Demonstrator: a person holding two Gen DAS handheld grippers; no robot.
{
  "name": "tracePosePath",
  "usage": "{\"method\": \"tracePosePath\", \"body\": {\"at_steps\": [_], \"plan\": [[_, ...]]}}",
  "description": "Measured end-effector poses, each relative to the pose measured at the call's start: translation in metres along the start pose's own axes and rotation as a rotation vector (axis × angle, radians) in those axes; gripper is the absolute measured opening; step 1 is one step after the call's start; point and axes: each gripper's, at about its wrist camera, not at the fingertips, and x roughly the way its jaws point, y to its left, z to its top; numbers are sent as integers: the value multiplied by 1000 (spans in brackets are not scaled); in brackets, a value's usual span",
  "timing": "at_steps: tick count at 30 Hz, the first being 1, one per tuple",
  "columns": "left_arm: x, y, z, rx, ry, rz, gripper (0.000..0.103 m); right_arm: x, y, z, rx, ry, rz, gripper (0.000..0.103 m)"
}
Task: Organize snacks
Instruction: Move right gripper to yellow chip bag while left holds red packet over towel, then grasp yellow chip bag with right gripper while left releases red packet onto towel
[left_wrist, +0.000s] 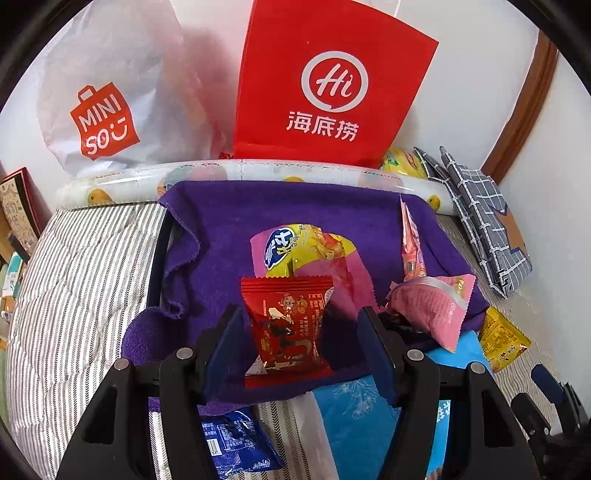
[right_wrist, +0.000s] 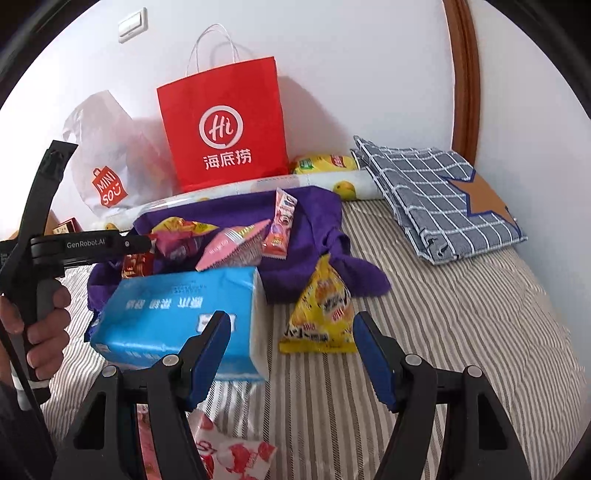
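Observation:
My left gripper (left_wrist: 301, 345) is open over a purple cloth (left_wrist: 221, 236). A red snack packet (left_wrist: 290, 325) lies between its fingers, untouched on either side. On the cloth lie a yellow-pink packet (left_wrist: 306, 251), a pink packet (left_wrist: 432, 310) and a thin pink stick packet (left_wrist: 412, 251). My right gripper (right_wrist: 291, 354) is open and empty above the striped bed. A yellow snack packet (right_wrist: 325, 310) lies just beyond its fingertips. A blue packet (left_wrist: 236, 446) lies under the left gripper.
A blue tissue pack (right_wrist: 181, 317) lies left of the right gripper. A red paper bag (right_wrist: 225, 129) and a white Miniso bag (right_wrist: 99, 162) stand against the wall. A folded checked cloth (right_wrist: 436, 192) lies at the right. A red-white packet (right_wrist: 229, 450) is near the front.

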Motion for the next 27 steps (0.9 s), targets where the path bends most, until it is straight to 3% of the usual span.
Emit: {"method": "tracePosePath", "body": {"at_steps": [13,17,21,27], "plan": [[-7,-3,0,9,-16,5,64,-1,-10,-16,52,6,1,67],[-15,-1,1,-5,-50,-20,64,-5,-16,-15,70,-18,-15,67],[-20,-5,1,18,-82,7,64,-6,-30,-15,119,-15,-28,67],[-14,-6,1,29,-64,15,64,-4,-43,-10,158,-3,-2,66]]}}
